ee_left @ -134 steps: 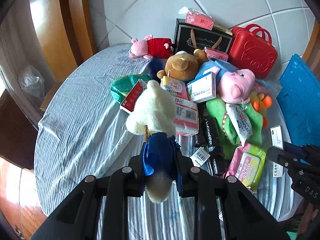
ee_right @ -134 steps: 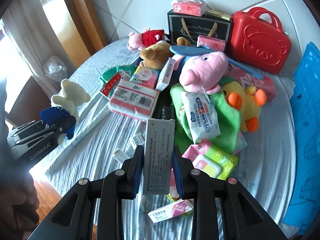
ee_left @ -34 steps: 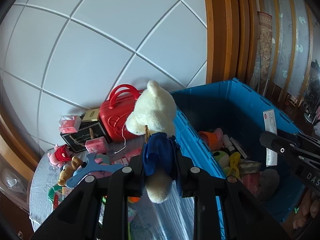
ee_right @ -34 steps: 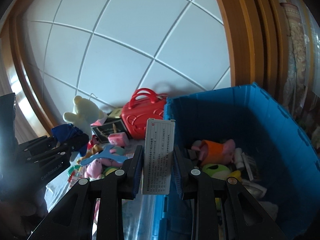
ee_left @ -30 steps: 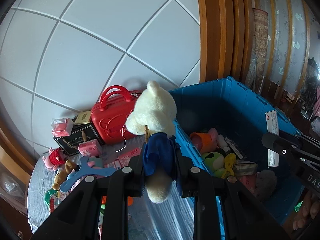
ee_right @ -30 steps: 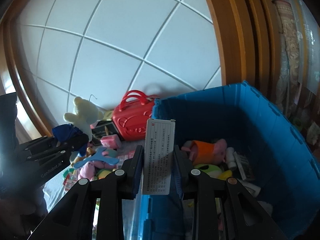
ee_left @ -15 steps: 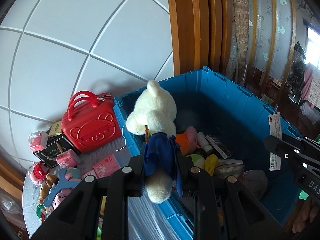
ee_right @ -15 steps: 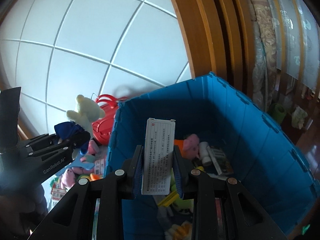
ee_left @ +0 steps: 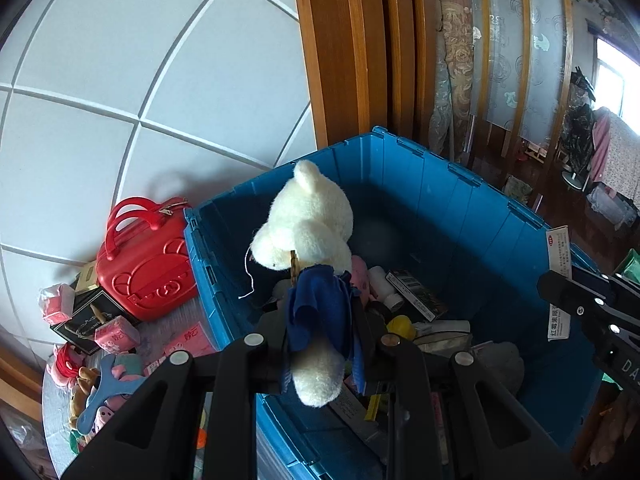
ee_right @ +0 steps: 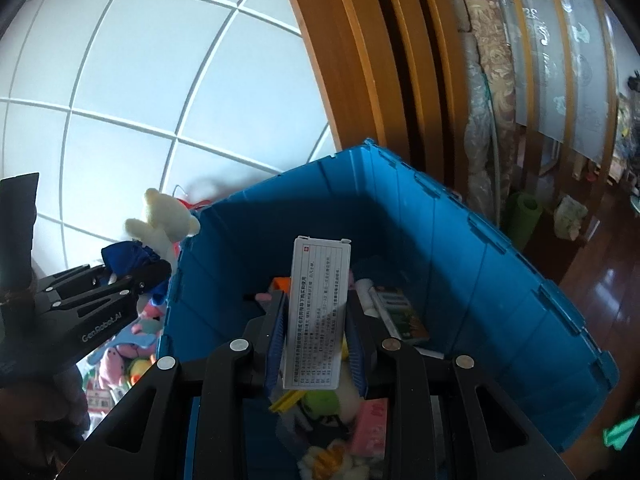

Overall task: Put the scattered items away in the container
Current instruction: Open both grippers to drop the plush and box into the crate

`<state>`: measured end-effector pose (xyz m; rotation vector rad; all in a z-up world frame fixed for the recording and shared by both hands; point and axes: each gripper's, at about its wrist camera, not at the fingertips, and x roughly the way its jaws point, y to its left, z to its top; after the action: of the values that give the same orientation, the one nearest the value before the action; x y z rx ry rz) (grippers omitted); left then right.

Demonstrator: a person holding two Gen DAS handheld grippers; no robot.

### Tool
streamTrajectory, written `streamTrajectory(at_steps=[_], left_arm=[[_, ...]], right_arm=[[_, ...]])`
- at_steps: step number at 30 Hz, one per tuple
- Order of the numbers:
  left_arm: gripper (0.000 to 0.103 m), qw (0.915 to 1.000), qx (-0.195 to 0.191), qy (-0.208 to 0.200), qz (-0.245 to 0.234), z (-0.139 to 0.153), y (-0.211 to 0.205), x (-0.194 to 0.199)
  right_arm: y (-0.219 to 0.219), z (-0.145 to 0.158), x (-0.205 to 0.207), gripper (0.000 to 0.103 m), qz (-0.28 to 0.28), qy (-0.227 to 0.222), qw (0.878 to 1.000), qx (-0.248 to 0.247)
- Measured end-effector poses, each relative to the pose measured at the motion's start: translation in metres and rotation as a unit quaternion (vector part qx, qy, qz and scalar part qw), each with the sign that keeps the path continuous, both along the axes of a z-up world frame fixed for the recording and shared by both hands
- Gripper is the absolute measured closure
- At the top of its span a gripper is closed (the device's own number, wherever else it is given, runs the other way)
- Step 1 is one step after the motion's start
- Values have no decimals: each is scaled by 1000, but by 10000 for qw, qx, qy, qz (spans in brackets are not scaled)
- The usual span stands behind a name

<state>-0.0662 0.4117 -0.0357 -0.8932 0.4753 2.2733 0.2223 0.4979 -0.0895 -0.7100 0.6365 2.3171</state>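
Note:
My left gripper (ee_left: 320, 320) is shut on a cream teddy bear (ee_left: 308, 224) in a blue shirt, held over the near left part of the blue crate (ee_left: 460, 192). In the right wrist view the same bear (ee_right: 164, 216) shows at the crate's left rim, in the left gripper (ee_right: 152, 276). A flat white box with printed text (ee_right: 318, 308) stands upright between the pads of my right gripper (ee_right: 316, 320), which is shut on it above the blue crate (ee_right: 480, 248). That white box (ee_left: 558, 280) and the right gripper (ee_left: 560, 286) appear at the right edge of the left wrist view.
The crate holds several toys and packets (ee_left: 412, 300). Left of it on the table stand a red case (ee_left: 148, 264), a black gift box (ee_left: 86, 324), pink tissue packs (ee_left: 116, 334) and plush toys (ee_left: 104, 380). A white tiled wall and wooden frame (ee_left: 340, 48) rise behind.
Both grippers have swung right from the table, carrying the bear and the white box; the crate now fills the middle of both views, with each item above its inside.

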Motion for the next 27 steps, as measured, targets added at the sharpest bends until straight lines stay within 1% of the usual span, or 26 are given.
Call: streamTrajectory(at_steps=[10, 13, 14, 15, 16, 17, 18, 27], left_arm=[[81, 9998, 21, 39, -183, 6, 19, 14], [81, 9998, 90, 39, -172, 10, 22, 17], [79, 9998, 140, 46, -118, 11, 22, 17], [63, 9998, 158, 55, -54, 13, 22, 17], [24, 9999, 135, 63, 5, 13, 22, 18], [4, 9998, 169, 96, 71, 15, 20, 19], [0, 9995, 233, 166, 115, 17, 18, 20], [0, 9997, 145, 162, 140, 22, -2, 30]], right_arm=[[4, 4, 13, 75, -113, -47, 9999, 12], [5, 5, 18, 74, -168, 0, 9999, 29], [6, 6, 20, 71, -177, 17, 9998, 34], [7, 7, 22, 52, -198, 48, 9998, 54], [6, 9, 25, 13, -233, 111, 9996, 87], [6, 11, 29, 1, -271, 199, 9994, 125], [4, 13, 32, 2, -293, 255, 9991, 163], [-5, 24, 37, 1, -210, 328, 9990, 198]])
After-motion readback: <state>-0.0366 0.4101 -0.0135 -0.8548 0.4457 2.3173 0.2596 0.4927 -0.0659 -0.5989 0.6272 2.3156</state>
